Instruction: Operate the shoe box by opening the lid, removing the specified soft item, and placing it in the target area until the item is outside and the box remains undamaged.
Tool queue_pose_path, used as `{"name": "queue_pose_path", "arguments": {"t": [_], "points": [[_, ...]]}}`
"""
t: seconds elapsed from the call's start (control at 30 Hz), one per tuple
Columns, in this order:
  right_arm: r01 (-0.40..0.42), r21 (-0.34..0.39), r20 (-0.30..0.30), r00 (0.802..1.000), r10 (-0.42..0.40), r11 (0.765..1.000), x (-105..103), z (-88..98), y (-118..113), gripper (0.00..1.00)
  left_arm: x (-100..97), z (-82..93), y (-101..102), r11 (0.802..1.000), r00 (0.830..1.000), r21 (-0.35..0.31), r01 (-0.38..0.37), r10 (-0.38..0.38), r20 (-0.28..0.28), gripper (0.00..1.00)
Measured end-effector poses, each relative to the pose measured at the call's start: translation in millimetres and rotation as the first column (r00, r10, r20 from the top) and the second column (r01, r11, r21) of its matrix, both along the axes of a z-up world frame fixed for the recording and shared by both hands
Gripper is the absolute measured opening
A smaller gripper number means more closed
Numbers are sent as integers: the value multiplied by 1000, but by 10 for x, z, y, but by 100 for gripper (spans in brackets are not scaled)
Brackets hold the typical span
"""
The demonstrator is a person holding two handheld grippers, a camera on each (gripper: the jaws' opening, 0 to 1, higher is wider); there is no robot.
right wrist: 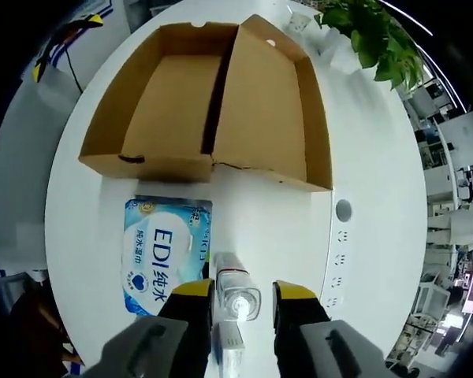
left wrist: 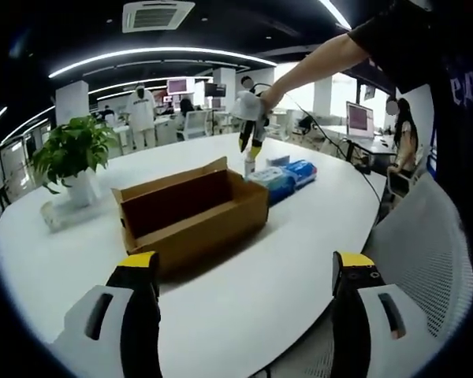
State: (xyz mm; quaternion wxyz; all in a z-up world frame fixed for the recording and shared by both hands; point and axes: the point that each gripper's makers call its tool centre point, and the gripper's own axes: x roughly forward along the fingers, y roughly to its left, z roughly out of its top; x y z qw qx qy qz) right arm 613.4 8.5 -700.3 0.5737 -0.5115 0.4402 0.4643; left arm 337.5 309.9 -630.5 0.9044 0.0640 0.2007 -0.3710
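Note:
The brown shoe box [left wrist: 197,213] lies open on the round white table [left wrist: 284,260], its lid [right wrist: 268,102] folded back and its inside [right wrist: 169,94] bare. A soft blue pack [right wrist: 165,252] printed "EDI" lies on the table beside the box, also seen as the blue pack [left wrist: 274,181]. My right gripper [right wrist: 244,295] points down over a small clear bottle with a white cap [right wrist: 238,299], which shows between its parted jaws. The right gripper [left wrist: 251,142] hangs just above the bottle [left wrist: 250,165], apart from it. My left gripper [left wrist: 244,268] stands wide open near the table edge, holding nothing.
A potted plant [left wrist: 71,150] stands at the table's far left, also seen as the plant [right wrist: 370,31]. A socket strip [right wrist: 343,236] is set into the tabletop. A second blue pack [left wrist: 301,169] lies behind the first. A grey mesh chair [left wrist: 426,260] is at the right. A person's arm [left wrist: 323,63] reaches over the table.

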Motion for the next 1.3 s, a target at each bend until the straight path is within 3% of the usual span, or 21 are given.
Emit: {"name": "queue_pose_path", "arguments": {"t": [0.27,0.5,0.73,0.9,1.3], "points": [[10,32,1,1000,-10,999,-46,56,48,32,143,22,114,999,999,5,-53,53,13,85],[55,79,12,998,-56,995,-40,128,81,39,256,17,215,994,994,-7,-110,110,2,75],[101,125,23,994,-105,987,-23,208,103,44,495,38,435,976,976,-17,-218,218,2,61],[122,159,25,991,-128,980,-12,245,142,46,631,28,543,970,970,3,-244,244,11,56],[256,290,3,963,-268,922,113,381,292,45,937,-65,751,944,945,39,-326,327,-21,35]]}}
